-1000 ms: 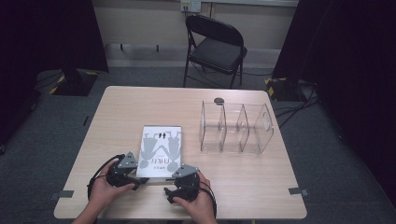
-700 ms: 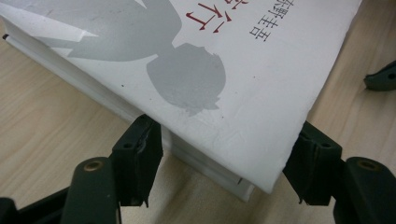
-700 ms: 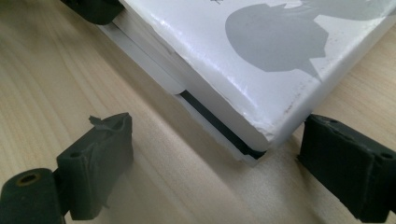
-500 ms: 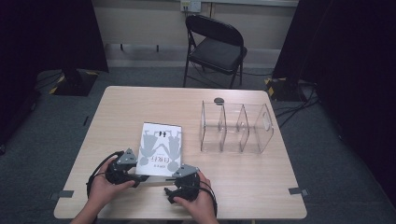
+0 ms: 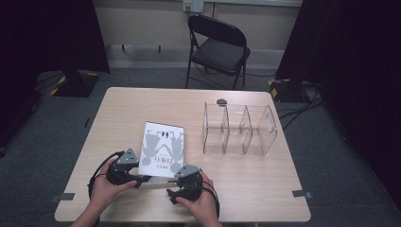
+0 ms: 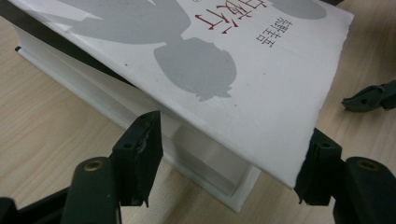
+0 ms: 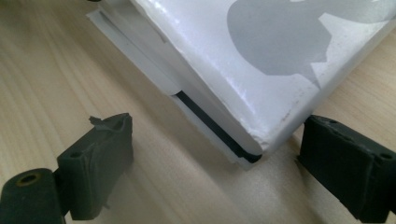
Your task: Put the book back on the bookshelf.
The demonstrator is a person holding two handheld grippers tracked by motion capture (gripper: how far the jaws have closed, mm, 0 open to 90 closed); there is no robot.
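From the high view, a book [image 5: 163, 149] is seen lying flat near the front edge of the table [image 5: 265, 189], its long axis running away from the person toward the clear divided rack [image 5: 239, 128], which stands well apart to the right. The left gripper [image 5: 140, 178] is set at the book's near left corner and the right gripper [image 5: 176, 185] at its near right corner, so both are about equally near; the book lies just ahead of each. Whether anything is pinched cannot be judged from here.

In the left gripper view, the book [image 6: 196, 70] is shown with its cover lifted off the page block at the near corner. The left gripper [image 6: 229, 170] is spread, its jaws standing either side of that corner; one jaw appears to meet the cover's edge, though no clamping is evident. The other gripper's tip [image 6: 369, 97] is seen farther off.

In the right gripper view, the book's corner [image 7: 261, 70] is seen between the jaws of the right gripper [image 7: 212, 151], which is released, with bare table showing beside each jaw.
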